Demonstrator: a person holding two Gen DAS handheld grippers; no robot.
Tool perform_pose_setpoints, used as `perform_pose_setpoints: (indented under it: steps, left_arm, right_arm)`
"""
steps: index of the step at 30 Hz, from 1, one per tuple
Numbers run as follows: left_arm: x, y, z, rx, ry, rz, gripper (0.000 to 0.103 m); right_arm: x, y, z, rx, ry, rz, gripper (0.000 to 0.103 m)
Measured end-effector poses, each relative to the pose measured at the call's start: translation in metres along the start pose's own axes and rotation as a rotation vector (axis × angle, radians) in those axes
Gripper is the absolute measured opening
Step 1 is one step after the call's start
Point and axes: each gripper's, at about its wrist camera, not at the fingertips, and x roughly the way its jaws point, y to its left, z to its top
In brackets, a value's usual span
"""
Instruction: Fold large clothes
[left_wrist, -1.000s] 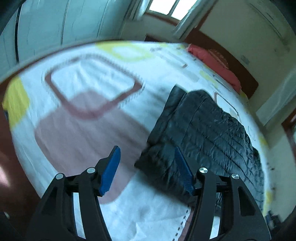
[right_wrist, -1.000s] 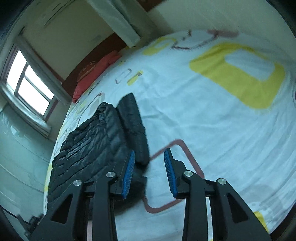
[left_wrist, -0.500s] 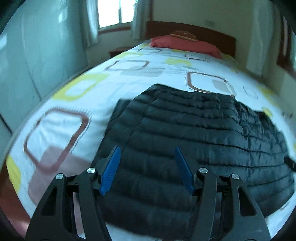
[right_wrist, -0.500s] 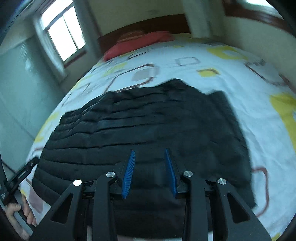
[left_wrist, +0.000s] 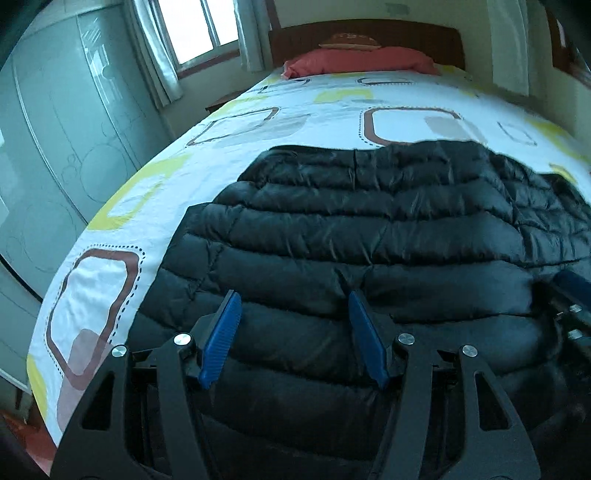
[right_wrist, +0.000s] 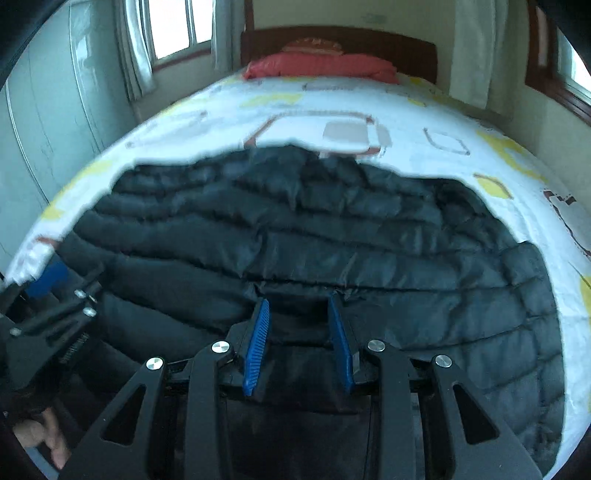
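A black quilted puffer jacket (left_wrist: 369, 236) lies spread across the near end of the bed; it also fills the right wrist view (right_wrist: 332, 236). My left gripper (left_wrist: 293, 306) is open, its blue pads over the jacket's near left part, holding nothing. My right gripper (right_wrist: 297, 314) is open with a narrower gap, its tips at the jacket's near edge, with dark fabric between the fingers. The right gripper shows at the right edge of the left wrist view (left_wrist: 572, 291); the left gripper shows at the left edge of the right wrist view (right_wrist: 51, 284).
The bed has a white sheet (left_wrist: 229, 177) with brown and yellow squares. A red pillow (left_wrist: 358, 61) lies against the dark headboard (right_wrist: 340, 40). A pale wardrobe (left_wrist: 55, 129) stands left, windows with curtains (right_wrist: 170, 26) behind. A hand (right_wrist: 40, 435) holds the left gripper.
Both grippers have swung from the jacket's sides to face it head-on, then moved lower and closer to its near edge. Both stay open.
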Motion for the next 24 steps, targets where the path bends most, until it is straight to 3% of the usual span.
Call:
perform_pose_setpoints:
  steps: [7,14,24]
  left_arm:
    - [0.007,-0.007,-0.010,0.010,-0.023,0.019,0.060]
    - [0.009,-0.004,-0.010,0.004,-0.023,0.012,0.060]
    - [0.009,-0.002,-0.012,-0.009,-0.029,0.005,0.060]
  right_arm:
    - [0.009,0.003,-0.008,-0.004,-0.012,-0.021,0.034]
    - [-0.016,0.006,0.008,0.015,-0.057,-0.016,0.033]
    - [0.012,0.026,-0.006,-0.092,-0.043,-0.097,0.034]
